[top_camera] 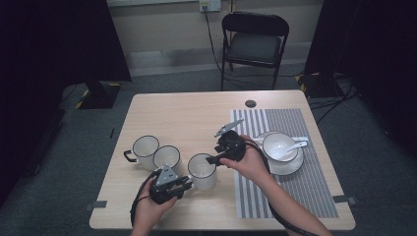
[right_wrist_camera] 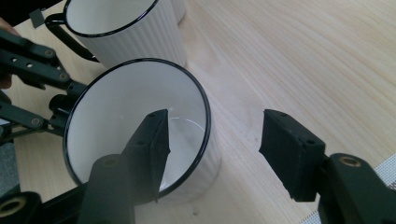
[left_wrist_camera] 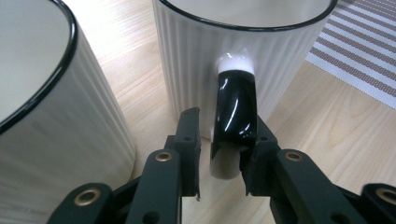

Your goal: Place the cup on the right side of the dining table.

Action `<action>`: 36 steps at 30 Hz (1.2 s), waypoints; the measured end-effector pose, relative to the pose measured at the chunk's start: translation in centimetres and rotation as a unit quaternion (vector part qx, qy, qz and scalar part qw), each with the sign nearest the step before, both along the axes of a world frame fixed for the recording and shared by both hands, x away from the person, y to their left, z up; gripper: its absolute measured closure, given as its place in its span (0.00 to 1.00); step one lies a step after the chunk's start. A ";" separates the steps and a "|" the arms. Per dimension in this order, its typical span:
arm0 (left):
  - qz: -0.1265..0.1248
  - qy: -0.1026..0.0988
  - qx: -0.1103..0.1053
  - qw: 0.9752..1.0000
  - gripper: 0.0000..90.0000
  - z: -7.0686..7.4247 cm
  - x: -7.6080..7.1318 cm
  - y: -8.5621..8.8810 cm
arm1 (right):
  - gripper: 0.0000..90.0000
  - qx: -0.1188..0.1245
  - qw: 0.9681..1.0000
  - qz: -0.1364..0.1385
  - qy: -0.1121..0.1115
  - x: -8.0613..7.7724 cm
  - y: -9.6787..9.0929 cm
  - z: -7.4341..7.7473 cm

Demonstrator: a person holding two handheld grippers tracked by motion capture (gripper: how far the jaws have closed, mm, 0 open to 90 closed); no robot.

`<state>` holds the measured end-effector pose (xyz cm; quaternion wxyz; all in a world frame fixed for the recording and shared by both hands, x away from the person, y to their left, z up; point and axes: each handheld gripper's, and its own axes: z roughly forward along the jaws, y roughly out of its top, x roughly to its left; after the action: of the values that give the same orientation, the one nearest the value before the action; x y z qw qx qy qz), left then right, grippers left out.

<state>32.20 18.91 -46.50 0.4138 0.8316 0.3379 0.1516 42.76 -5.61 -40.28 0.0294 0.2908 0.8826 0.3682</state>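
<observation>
A ribbed white mug (top_camera: 202, 170) with a black rim stands near the table's front, the rightmost of three. Its glossy black handle (left_wrist_camera: 236, 107) lies between the jaws of my left gripper (top_camera: 188, 185) (left_wrist_camera: 226, 122). The right pad touches the handle and a slim gap shows at the left pad. From the other side, my right gripper (top_camera: 212, 160) (right_wrist_camera: 212, 135) straddles the mug's (right_wrist_camera: 140, 135) far wall. One jaw hangs inside the cup and the other outside over the wood, both clear of the wall, open.
Two more mugs (top_camera: 146, 147) (top_camera: 168, 157) stand close on the left, one (left_wrist_camera: 42, 98) right beside my left jaws. A bowl with a spoon (top_camera: 279, 145) sits on a saucer on the striped placemat (top_camera: 295, 187). A folding chair (top_camera: 254, 44) stands beyond the table.
</observation>
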 end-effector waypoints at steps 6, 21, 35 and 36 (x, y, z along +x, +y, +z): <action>-0.006 0.005 -0.002 1.000 0.84 -0.1 0.1 -0.3 | 0.52 -0.001 1.000 -0.014 0.008 0.5 0.2 -0.3; -0.008 0.006 -0.001 1.000 0.86 0.0 0.2 -0.3 | 0.69 -0.012 0.999 -0.013 0.033 1.2 1.2 -1.3; -0.008 0.005 -0.006 1.000 0.86 -0.1 0.2 -0.2 | 0.85 -0.021 0.999 0.013 0.033 1.1 2.1 -2.0; -0.008 0.005 -0.008 1.000 0.86 -0.2 0.1 -0.2 | 0.85 -0.022 0.999 0.014 0.031 1.1 2.1 -2.0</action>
<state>32.35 18.72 -46.65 0.4200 0.8318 0.3345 0.1410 43.89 -3.47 -42.24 0.0028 0.2889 0.8951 0.3396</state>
